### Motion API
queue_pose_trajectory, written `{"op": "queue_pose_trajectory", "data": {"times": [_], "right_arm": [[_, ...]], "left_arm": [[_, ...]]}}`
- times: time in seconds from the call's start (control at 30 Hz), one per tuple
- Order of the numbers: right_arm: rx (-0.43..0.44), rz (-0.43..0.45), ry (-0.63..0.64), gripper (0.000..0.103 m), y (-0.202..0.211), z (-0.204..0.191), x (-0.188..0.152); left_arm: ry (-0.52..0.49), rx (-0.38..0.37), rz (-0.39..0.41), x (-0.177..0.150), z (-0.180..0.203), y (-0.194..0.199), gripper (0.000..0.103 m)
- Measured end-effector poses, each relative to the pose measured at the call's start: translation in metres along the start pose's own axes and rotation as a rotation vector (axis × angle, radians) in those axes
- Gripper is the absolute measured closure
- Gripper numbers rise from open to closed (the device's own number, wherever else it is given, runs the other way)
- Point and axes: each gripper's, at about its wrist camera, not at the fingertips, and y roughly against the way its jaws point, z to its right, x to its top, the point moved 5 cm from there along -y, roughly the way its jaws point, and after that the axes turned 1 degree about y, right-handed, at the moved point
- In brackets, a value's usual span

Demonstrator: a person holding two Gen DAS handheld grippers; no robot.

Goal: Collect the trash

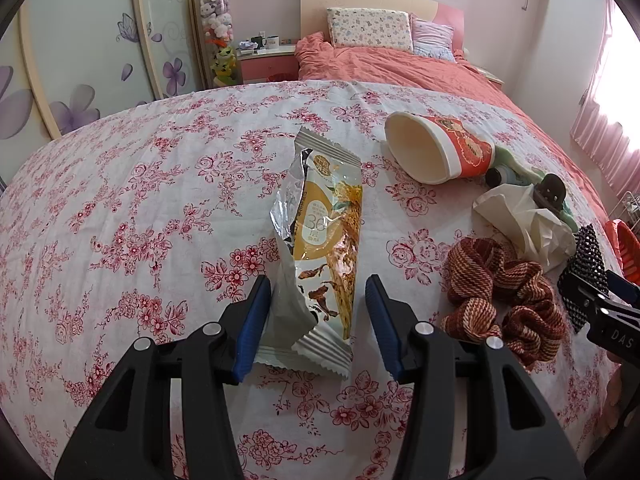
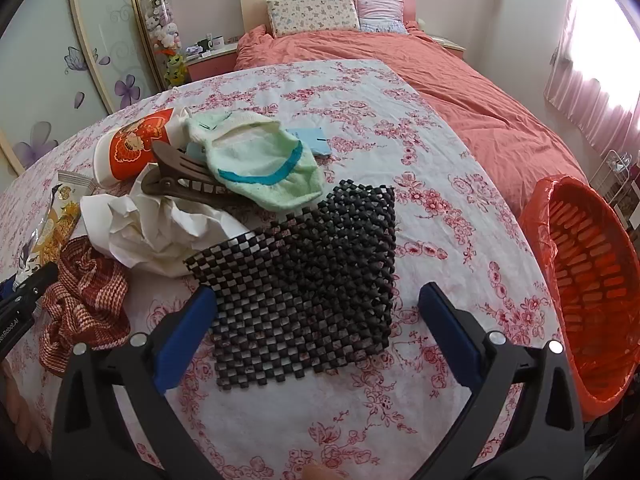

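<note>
Behind everything a bedroom is showing, with a bed in a coral cover, and in front of it the desk [image 1: 120, 200] is wearing a white cloth with red flowers. I am taking the snack wrapper [image 1: 324, 232] as my landmark. It is lying flat and torn open near the middle of the cloth, with its lower end reaching in between the blue pads of the left tool [image 1: 316, 320]. This tool is standing released, one pad on each side of the wrapper's end and not pressing it; I think it is being lined up so to pinch the foil.

Right of the wrapper and further back, a paper cup [image 1: 436, 148] is lying on its side. A crumpled tissue [image 1: 524, 224] is sitting to the wrapper's right, and a brown-striped scrunchie [image 1: 504, 296] is resting just below the tissue. These look grouped as a pile for sorting.

Further right of the wrapper, the right tool [image 2: 320, 336] is also spread wide, hovering over a black beaded mat [image 2: 308, 276]. Far right of the wrapper, beside the desk's edge, an orange bin [image 2: 592, 280] with a liner is waiting, probably for the trash.
</note>
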Motion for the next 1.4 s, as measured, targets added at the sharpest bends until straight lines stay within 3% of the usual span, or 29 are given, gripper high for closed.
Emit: {"op": "queue_pose_trajectory", "data": {"times": [0.4, 0.5, 0.7, 0.77, 0.83, 0.9, 1.0, 1.4], "right_arm": [[-0.018, -0.001, -0.007, 0.004, 0.005, -0.003, -0.008], [0.014, 0.007, -0.008, 0.005, 0.005, -0.004, -0.006], [0.021, 0.035, 0.013, 0.035, 0.009, -0.004, 0.002], [0.025, 0.046, 0.016, 0.048, 0.012, -0.004, 0.002], [0.044, 0.052, 0.012, 0.069, 0.014, -0.003, 0.001], [0.074, 0.051, -0.001, 0.081, 0.017, -0.001, -0.001], [0.107, 0.059, -0.021, 0.088, 0.023, 0.002, -0.001], [0.108, 0.169, -0.037, 0.090, 0.073, 0.022, 0.002]], "left_arm": [[-0.003, -0.016, 0.001, 0.000, 0.002, 0.000, 0.048], [-0.024, -0.004, -0.003, 0.003, 0.004, -0.003, 0.047], [0.005, -0.023, -0.012, 0.014, 0.004, -0.011, 0.047], [0.016, -0.037, -0.010, 0.017, 0.004, -0.012, 0.058], [0.012, -0.038, -0.006, 0.018, 0.004, -0.013, 0.062], [0.009, -0.039, -0.004, 0.018, 0.004, -0.012, 0.065], [0.016, -0.047, 0.000, 0.016, 0.004, -0.010, 0.066], [-0.020, -0.057, 0.101, 0.029, 0.021, 0.039, 0.066]]}}
